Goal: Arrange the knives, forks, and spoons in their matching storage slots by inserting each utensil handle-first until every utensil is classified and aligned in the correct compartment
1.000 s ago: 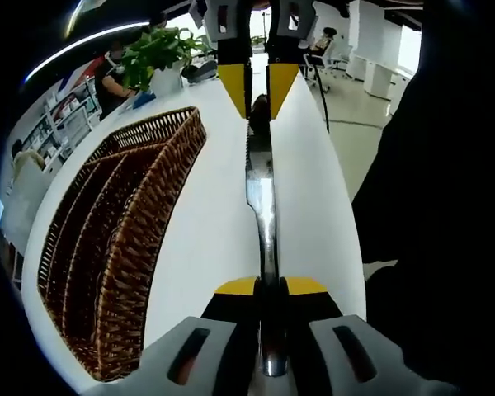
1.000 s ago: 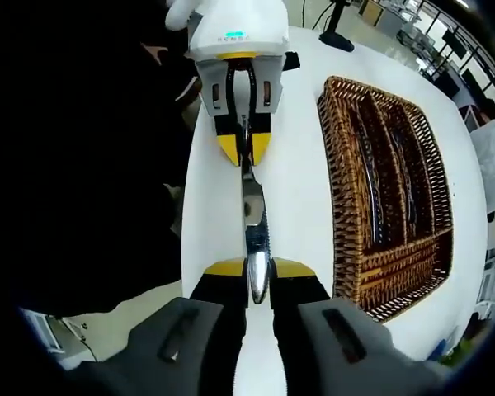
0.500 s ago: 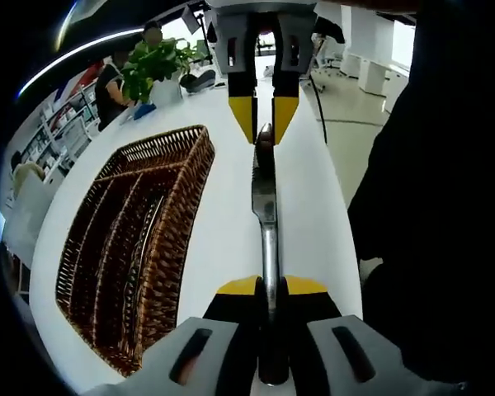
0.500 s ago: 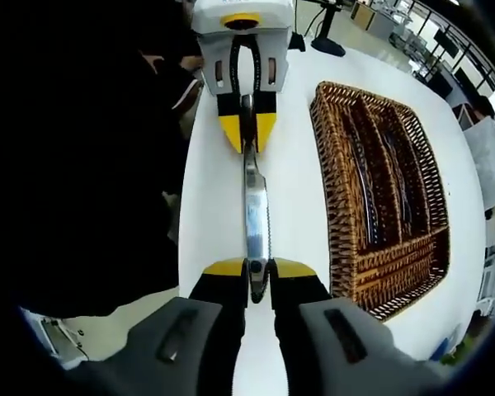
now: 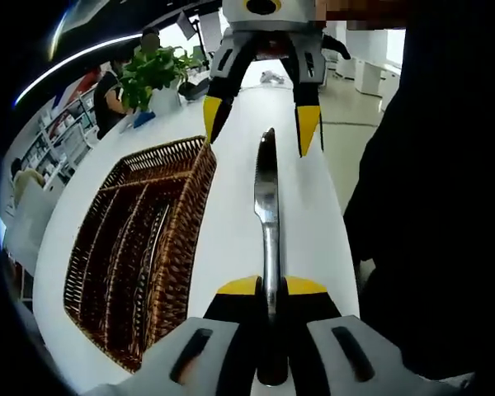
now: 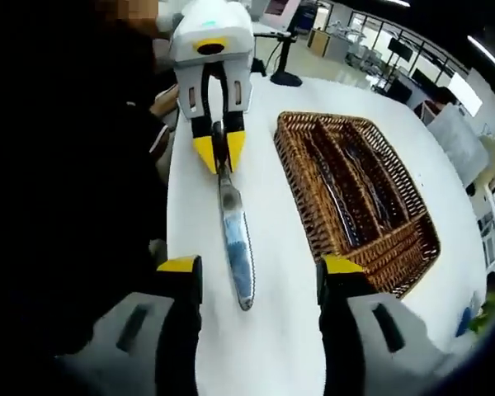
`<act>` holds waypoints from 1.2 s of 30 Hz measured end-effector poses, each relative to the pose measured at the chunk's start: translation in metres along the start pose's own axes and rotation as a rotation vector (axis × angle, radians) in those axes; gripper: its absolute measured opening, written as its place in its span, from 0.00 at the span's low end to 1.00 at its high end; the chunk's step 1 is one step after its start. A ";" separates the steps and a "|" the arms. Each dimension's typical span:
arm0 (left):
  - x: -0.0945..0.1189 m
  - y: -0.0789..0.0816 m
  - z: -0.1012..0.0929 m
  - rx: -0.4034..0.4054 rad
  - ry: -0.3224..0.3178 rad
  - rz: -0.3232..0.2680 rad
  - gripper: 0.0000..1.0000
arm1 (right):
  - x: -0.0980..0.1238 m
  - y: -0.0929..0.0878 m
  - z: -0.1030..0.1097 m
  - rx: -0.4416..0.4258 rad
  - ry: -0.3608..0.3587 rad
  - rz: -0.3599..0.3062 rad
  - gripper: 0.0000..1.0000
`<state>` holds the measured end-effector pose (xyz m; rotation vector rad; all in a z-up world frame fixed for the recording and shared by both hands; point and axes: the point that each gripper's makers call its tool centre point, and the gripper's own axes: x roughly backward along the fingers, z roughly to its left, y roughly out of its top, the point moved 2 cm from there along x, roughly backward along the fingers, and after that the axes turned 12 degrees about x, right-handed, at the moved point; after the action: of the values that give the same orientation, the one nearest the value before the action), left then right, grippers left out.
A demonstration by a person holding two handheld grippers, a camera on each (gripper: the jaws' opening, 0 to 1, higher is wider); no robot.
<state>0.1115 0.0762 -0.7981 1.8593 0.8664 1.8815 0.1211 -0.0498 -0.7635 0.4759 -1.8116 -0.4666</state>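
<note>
A silver table knife [image 5: 266, 190] hangs over the white table, its handle held in my left gripper [image 5: 271, 286], which is shut on it. The serrated blade points away toward my right gripper [image 5: 259, 120], which stands open with its yellow tips on either side of the blade tip, not touching it. In the right gripper view the knife [image 6: 233, 231] runs from the left gripper [image 6: 218, 153] down between the spread jaws of my right gripper [image 6: 261, 266]. A brown wicker cutlery basket [image 5: 194, 206] with several long slots lies beside the knife, with metal utensils inside [image 6: 338, 194].
The white table [image 6: 272, 346] is narrow; its edge runs close to the knife on the side of the person's dark clothes [image 5: 429, 206]. A potted plant [image 5: 153, 70] stands at the far end. A monitor stand [image 6: 285, 76] sits beyond the basket.
My right gripper has opened and let go of the knife's blade tip, then drawn back a little. The left gripper still holds the handle.
</note>
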 end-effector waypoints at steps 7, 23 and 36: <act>0.008 0.007 0.005 -0.001 0.004 -0.009 0.06 | 0.022 0.002 -0.021 -0.198 -0.231 -0.125 0.97; 0.037 0.025 0.020 0.012 0.012 -0.011 0.06 | 0.083 -0.028 -0.040 -0.570 -0.457 -0.212 1.00; 0.043 0.035 0.021 -0.016 0.023 -0.010 0.06 | 0.104 -0.031 -0.038 -0.589 -0.482 -0.227 0.99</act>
<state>0.1345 0.0811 -0.7442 1.8241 0.8646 1.9022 0.1323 -0.1352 -0.6867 0.1588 -1.9554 -1.3149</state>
